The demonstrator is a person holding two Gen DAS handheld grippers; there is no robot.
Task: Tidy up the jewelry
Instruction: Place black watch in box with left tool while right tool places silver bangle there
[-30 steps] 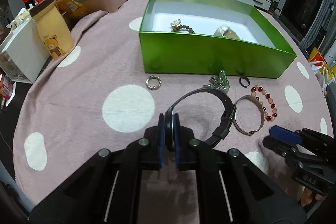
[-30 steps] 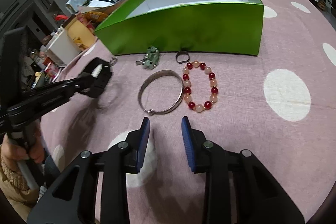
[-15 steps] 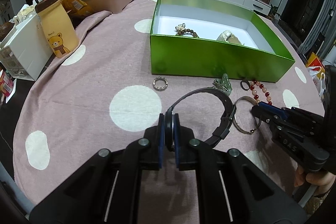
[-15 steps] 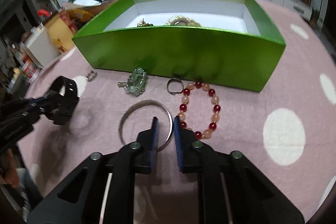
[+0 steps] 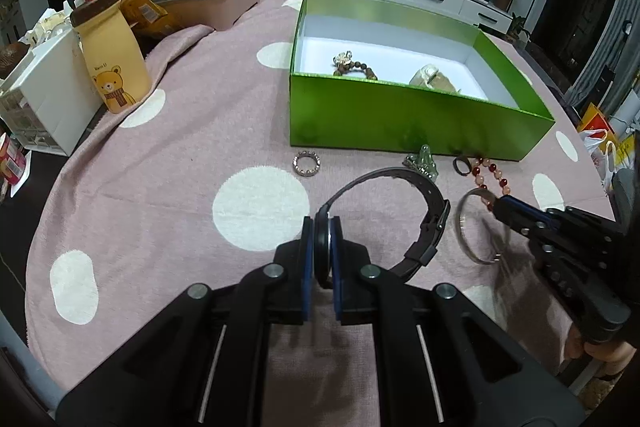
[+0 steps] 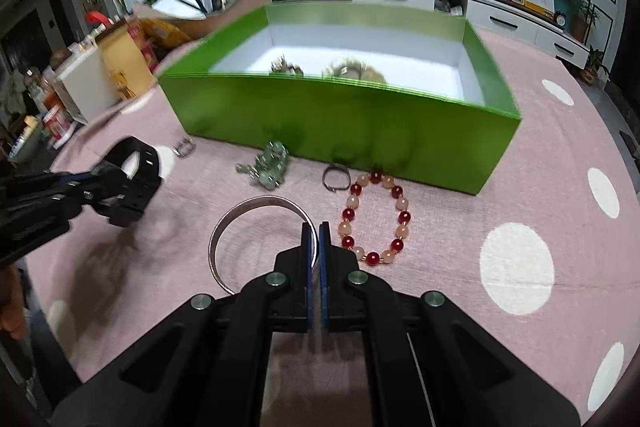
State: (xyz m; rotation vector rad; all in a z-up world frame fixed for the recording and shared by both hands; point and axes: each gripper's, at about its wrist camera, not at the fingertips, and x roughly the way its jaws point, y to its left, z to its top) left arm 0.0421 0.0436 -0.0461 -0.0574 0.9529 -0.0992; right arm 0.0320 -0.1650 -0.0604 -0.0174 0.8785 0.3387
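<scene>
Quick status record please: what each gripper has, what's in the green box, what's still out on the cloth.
left gripper: shut on black watch
right gripper: shut on silver bangle
green box: brown bead bracelet, pale piece
on cloth: studded ring, green jade piece, dark ring, red and peach bead bracelet

On the table (image 5: 168,187), a ring (image 6: 336,177), a bead bracelet (image 6: 376,219) and a bangle (image 6: 256,211) are lying just before the box (image 6: 340,123); two pieces (image 5: 354,65) are sitting inside it.
</scene>
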